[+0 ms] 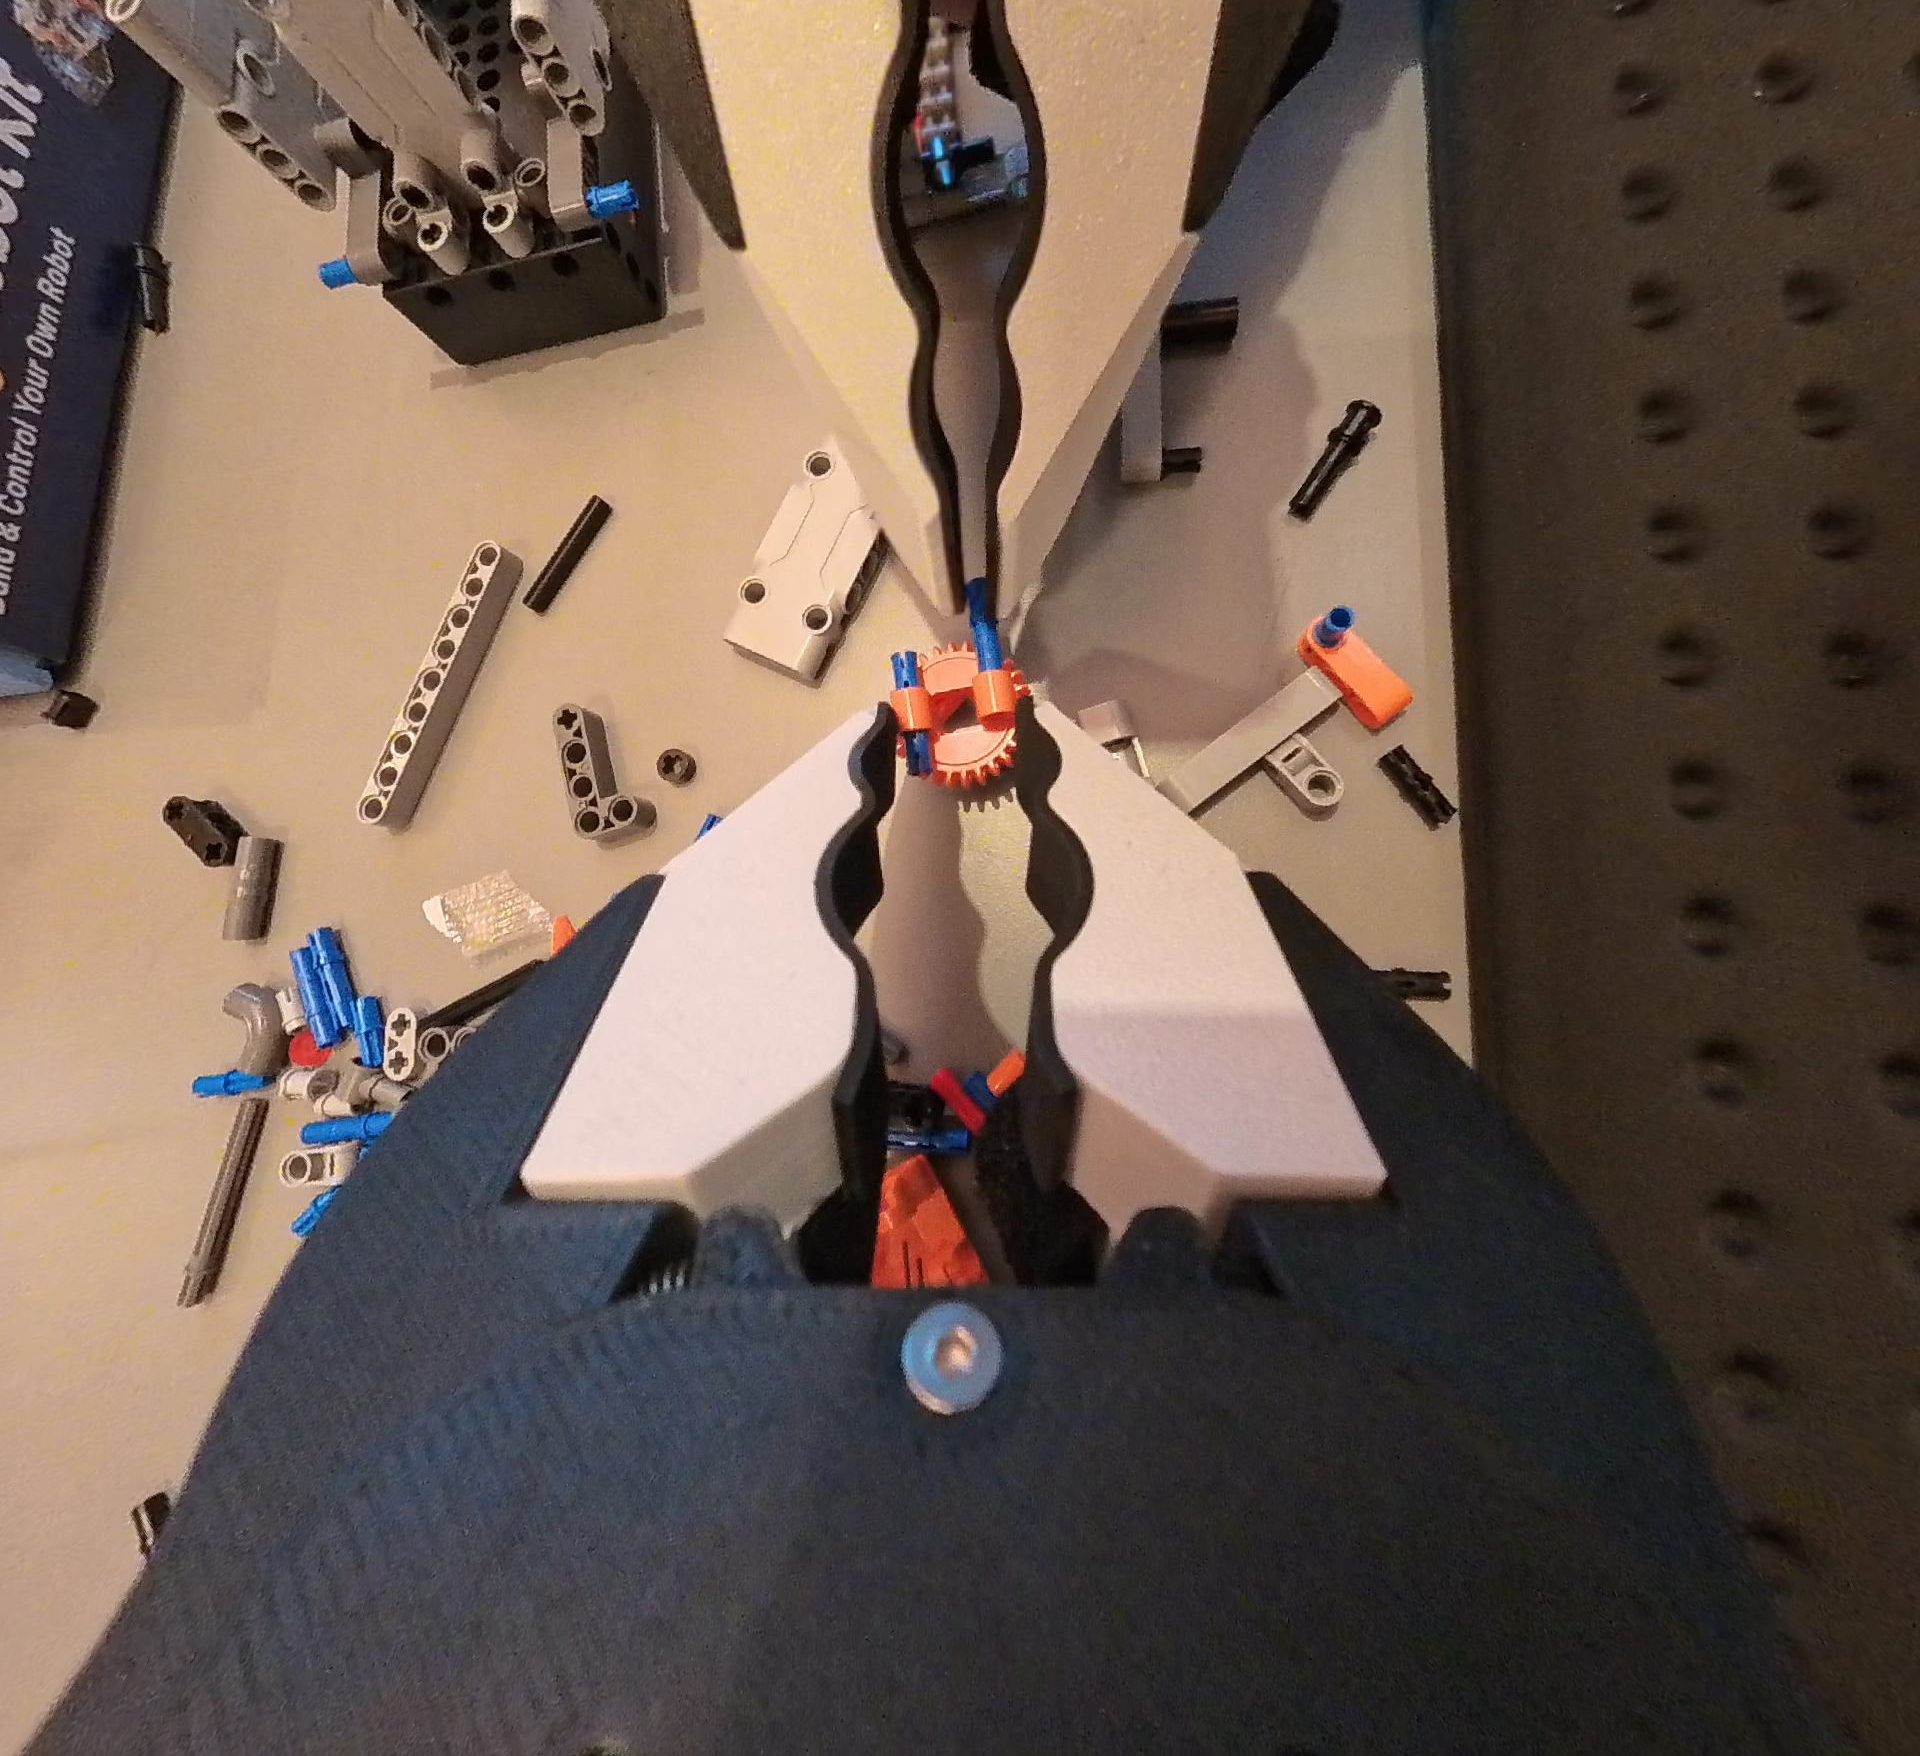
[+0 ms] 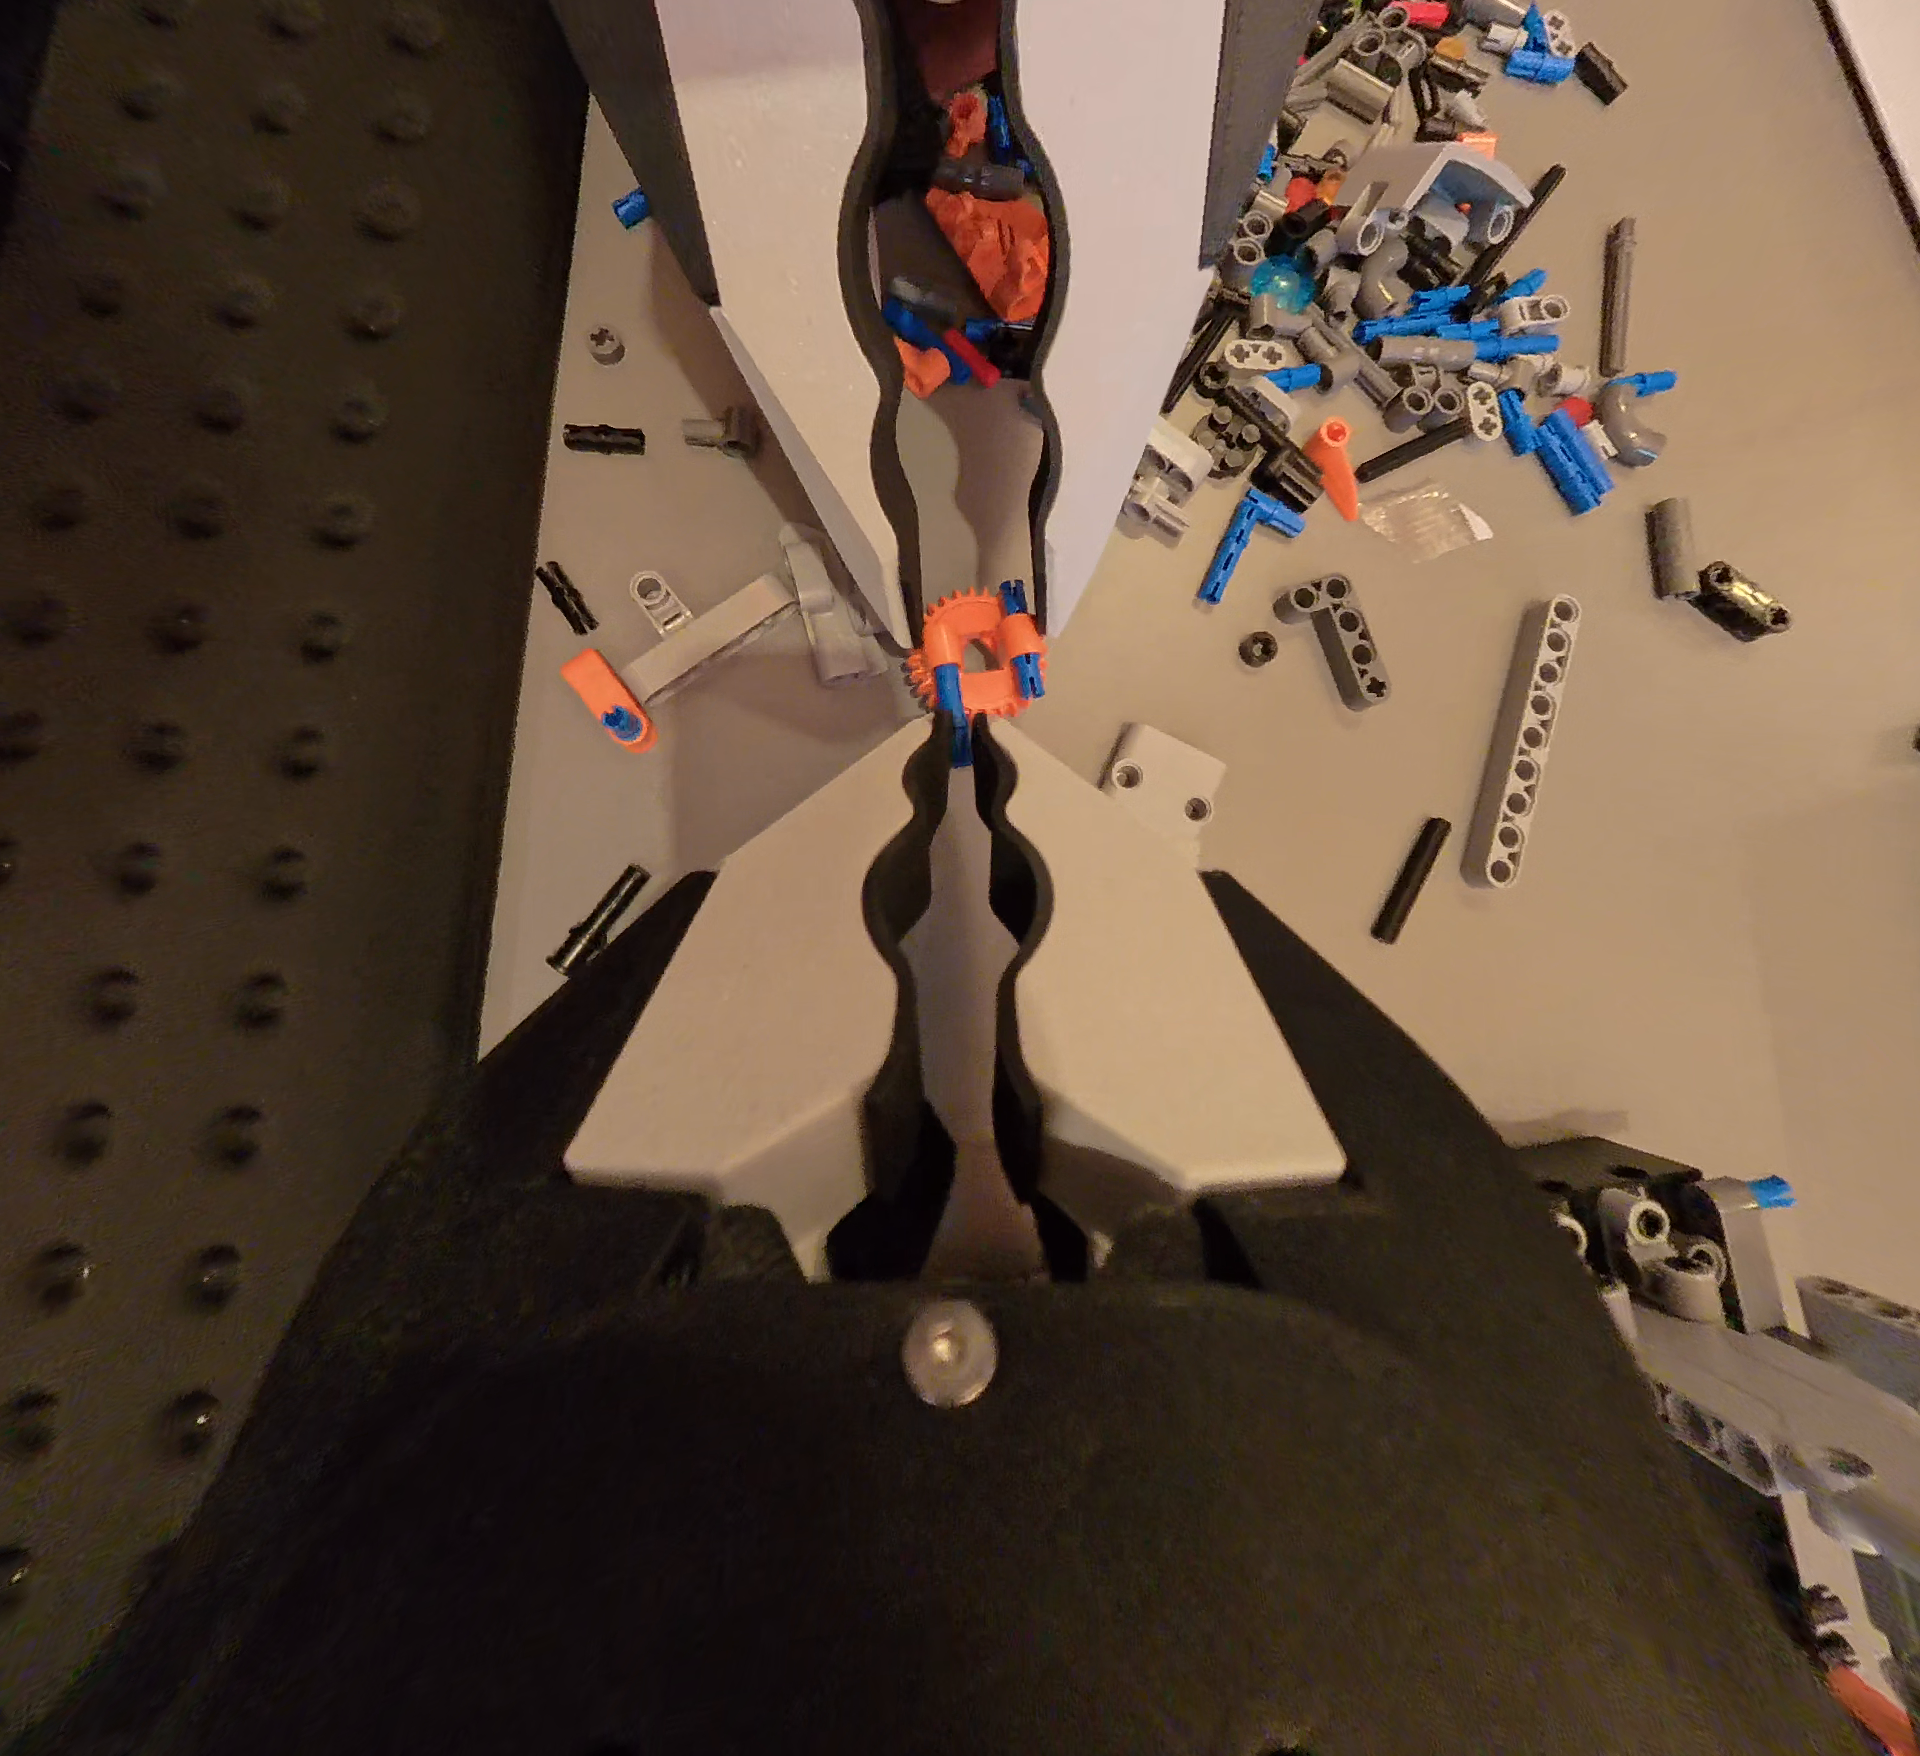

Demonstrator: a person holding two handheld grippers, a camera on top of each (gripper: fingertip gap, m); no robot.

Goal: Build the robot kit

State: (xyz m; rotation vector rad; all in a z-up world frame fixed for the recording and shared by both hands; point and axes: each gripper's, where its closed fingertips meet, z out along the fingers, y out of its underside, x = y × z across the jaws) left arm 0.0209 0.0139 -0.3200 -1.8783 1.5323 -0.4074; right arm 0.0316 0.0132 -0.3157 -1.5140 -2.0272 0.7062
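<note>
I hold the left gripper (image 1: 956,738) at frame centre of the left wrist view, its jaws pinching the small orange plastic gear assembly with blue pins (image 1: 954,719) by its sides. The assembly sits between the two grippers, above the pale grey counter (image 1: 312,459).

The right gripper (image 2: 964,748) meets it from the opposite side. Its jaws are pressed together on one blue pin (image 2: 957,738) that projects from the assembly. In the right wrist view the assembly appears just above frame centre, with the left gripper reaching down from the top edge.

Surrounding items, left wrist view:
- A long grey perforated plastic beam (image 1: 442,683) lies at left of centre, with a short black rod (image 1: 566,553) just beside it.
- A grey angled plastic connector (image 1: 597,776) lies below the beam's mid-height, to its right.
- A flat light grey plastic panel (image 1: 805,558) lies just upper left of the assembly.
- A large grey and black partly built model (image 1: 416,96) occupies the upper left.
- A grey arm with an orange connector (image 1: 1340,683) lies at right.
- A black studded mat (image 1: 1714,563) runs along the right edge.

In the right wrist view, a heap of loose blue, grey and black plastic parts (image 2: 1434,304) fills the upper right.
</note>
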